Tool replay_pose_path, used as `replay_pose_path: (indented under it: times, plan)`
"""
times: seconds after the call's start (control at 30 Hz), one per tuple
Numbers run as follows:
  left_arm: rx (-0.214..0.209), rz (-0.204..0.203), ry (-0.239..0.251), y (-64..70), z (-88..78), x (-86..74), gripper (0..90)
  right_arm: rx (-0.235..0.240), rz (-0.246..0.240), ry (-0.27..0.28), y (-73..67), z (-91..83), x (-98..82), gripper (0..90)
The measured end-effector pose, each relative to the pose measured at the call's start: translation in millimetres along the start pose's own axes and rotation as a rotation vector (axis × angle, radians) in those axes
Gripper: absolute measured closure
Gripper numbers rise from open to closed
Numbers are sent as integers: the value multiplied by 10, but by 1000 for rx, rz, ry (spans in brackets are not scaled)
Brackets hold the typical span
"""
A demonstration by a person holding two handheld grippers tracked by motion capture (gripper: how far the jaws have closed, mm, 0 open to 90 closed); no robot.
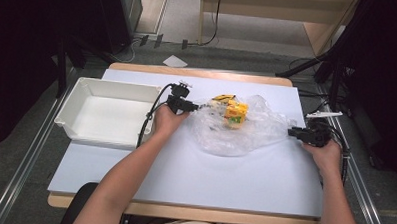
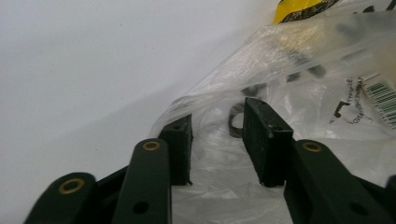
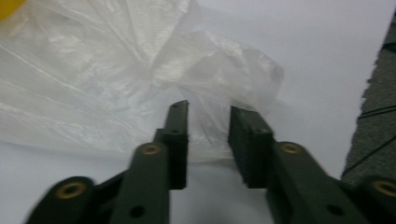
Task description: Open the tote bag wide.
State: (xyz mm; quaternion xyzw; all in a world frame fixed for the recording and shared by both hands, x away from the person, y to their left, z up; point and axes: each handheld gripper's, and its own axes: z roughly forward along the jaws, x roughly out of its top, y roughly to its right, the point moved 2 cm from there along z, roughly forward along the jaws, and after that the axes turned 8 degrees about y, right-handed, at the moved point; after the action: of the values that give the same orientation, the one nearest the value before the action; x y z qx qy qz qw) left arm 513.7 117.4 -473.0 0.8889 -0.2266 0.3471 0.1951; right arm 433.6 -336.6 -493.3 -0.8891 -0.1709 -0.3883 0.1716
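While both grippers flank it, the clear plastic bag (image 1: 241, 127) lies crumpled mid-table.
Yellow cartons (image 1: 235, 113) show through the film — left gripper (image 1: 195, 107) and right gripper (image 1: 291, 131) stand parted, gripping nothing.

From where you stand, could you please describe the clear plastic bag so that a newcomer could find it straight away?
Start at the pale table and look right of the white bin. The clear plastic bag lies crumpled between the left gripper and the right gripper. It is the one see-through thing there, with a yellow packet showing through it.
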Motion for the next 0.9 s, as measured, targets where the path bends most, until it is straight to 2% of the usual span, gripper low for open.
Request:
replay_pose_path:
  times: [0.07,0.13,0.17,0.33,0.43,0.47,0.5,0.6,0.63,0.7,0.73,0.83,0.9]
  plan:
    - [-9,1,-7,25,-1,0,551,17,10,-20,-15,6,24,601]
    - [8,36,-19,66,-5,-7,517,9,-26,-31,-46,17,34,556]
    - [11,40,-17,75,-4,-11,502,7,-37,-36,-58,18,36,535]
    - [-19,21,-18,48,-43,-40,486,-9,-68,-44,-96,13,22,513]
    - [-38,3,-22,45,-60,-52,473,-4,-87,-50,-125,13,15,438]
    - [-57,2,-18,54,-61,-63,439,-2,-91,-56,-138,17,15,393]
    - [-56,3,-20,71,-60,-68,366,2,-98,-62,-160,26,16,361]
    - [-35,48,-31,117,-60,-82,316,-29,-127,-77,-226,45,12,323]
    - [-36,46,-28,118,-61,-86,307,-36,-131,-75,-235,46,7,321]
    - [-49,25,-20,100,-69,-92,301,-36,-117,-60,-233,39,-5,331]
    - [-62,-1,-13,83,-74,-92,301,-32,-98,-51,-222,29,-10,348]
    - [-80,-50,-17,54,-91,-74,317,4,-39,-27,-187,-3,-7,402]
    - [-103,-72,-13,57,-113,-57,335,11,-33,-7,-193,-32,6,417]
